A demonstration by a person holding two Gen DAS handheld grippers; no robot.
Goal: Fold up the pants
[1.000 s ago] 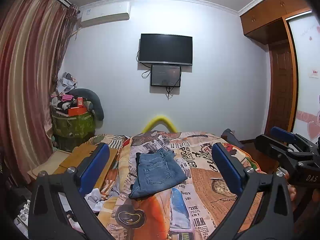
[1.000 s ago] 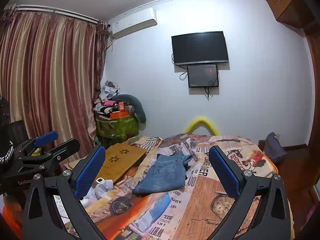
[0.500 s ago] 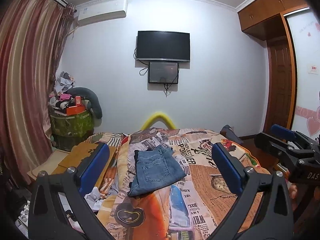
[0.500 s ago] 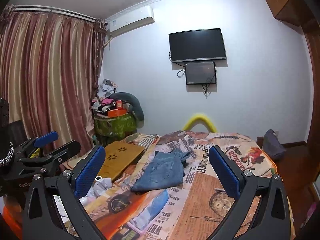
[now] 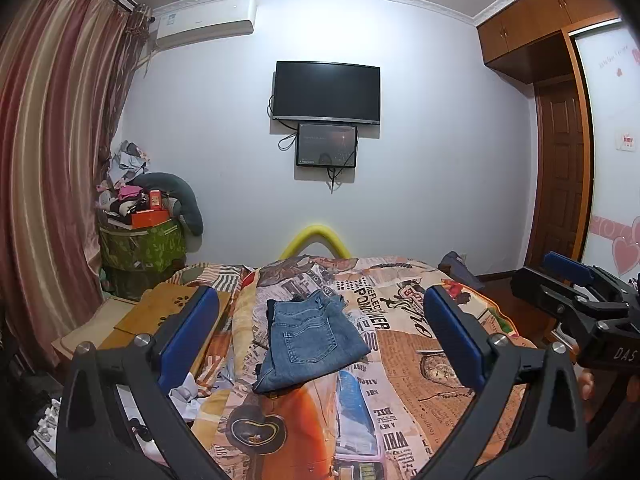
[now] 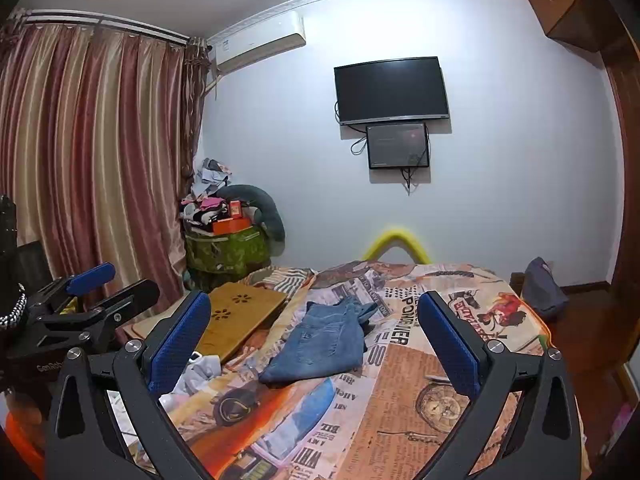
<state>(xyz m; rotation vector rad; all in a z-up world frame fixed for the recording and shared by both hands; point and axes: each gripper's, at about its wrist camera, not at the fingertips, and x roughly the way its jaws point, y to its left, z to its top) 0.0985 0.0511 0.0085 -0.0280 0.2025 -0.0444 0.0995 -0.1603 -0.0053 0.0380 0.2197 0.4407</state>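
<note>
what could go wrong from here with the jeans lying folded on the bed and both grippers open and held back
1. The folded jeans lie on a rumpled, uneven printed bedspread, so the fold may slump or open when pressed.
2. The jeans' top end looks bunched, with loose fabric sticking out; a pinch there might catch only one layer and drag the stack apart.
3. The left gripper and right gripper hang close side by side and could bump when reaching in together.

Both wrist cameras look level from the near end of the bed (image 5: 400,360) toward the far wall, well back. Left sits left of right; both share the folded jeans (image 5: 308,340) and television (image 6: 392,90).
</note>
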